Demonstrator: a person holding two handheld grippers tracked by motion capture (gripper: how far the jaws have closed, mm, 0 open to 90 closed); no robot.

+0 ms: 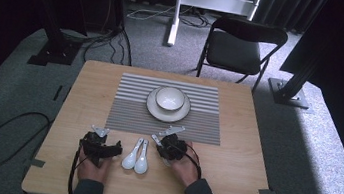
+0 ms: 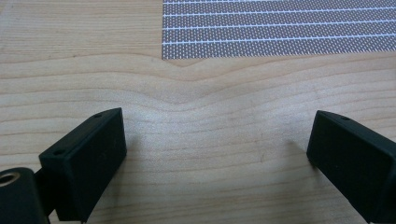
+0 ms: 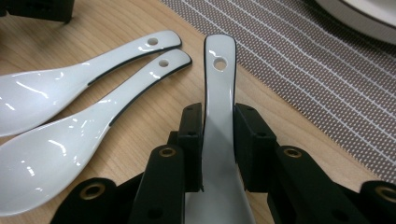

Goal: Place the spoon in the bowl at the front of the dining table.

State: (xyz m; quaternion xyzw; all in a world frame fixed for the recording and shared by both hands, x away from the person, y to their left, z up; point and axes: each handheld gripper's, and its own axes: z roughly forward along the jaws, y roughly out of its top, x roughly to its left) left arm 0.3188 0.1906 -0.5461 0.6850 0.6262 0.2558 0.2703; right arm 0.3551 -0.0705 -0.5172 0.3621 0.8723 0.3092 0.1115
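My right gripper [image 3: 218, 116] is shut on the handle of a white ceramic spoon [image 3: 218, 65], whose holed end points toward the striped placemat [image 3: 327, 84]. Two more white spoons [image 3: 93, 70] [image 3: 79, 140] lie side by side on the wood to its left. From above, these two spoons [image 1: 130, 158] [image 1: 141, 162] rest between my grippers, near the table's front. My right gripper [image 1: 169, 144] sits just right of them. My left gripper [image 1: 102, 142] is to their left. Its jaws stand wide open [image 2: 217, 135] over bare wood, nothing between them.
A white bowl [image 1: 170, 98] stands on a plate [image 1: 151, 106] in the middle of the placemat [image 1: 128, 106]. The placemat's near edge [image 2: 280, 28] lies ahead of the left gripper. A black folding chair [image 1: 242, 46] stands beyond the table's far edge.
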